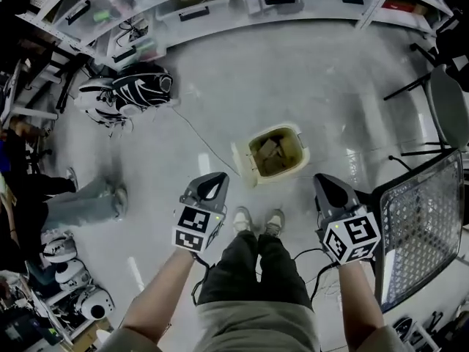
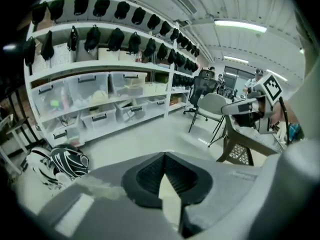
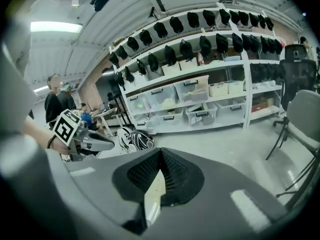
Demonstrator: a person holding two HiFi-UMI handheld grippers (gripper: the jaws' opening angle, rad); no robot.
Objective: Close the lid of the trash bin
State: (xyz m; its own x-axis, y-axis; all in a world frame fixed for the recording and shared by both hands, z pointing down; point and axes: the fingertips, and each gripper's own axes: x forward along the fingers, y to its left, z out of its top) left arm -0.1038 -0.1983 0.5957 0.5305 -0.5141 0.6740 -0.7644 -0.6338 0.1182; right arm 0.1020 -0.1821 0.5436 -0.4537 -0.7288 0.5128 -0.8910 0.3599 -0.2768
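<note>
A small cream trash bin (image 1: 301, 155) stands open on the grey floor just ahead of my feet, with paper scraps inside. Its lid (image 1: 239, 162) hangs down on the bin's left side. My left gripper (image 1: 211, 184) is held in the air near and left of the bin, jaws together on nothing. My right gripper (image 1: 327, 185) hovers near and right of the bin, also shut and empty. The bin does not appear in either gripper view. In the left gripper view the left gripper (image 2: 164, 156) points at shelves; in the right gripper view the right gripper (image 3: 160, 152) does too.
Black-and-white helmets (image 1: 126, 92) lie on the floor at the far left. A mesh-topped table (image 1: 421, 222) and a grey chair (image 1: 448, 107) stand to the right. Shelves with plastic boxes (image 1: 220, 2) line the far wall. A seated person's legs (image 1: 80, 200) are at left.
</note>
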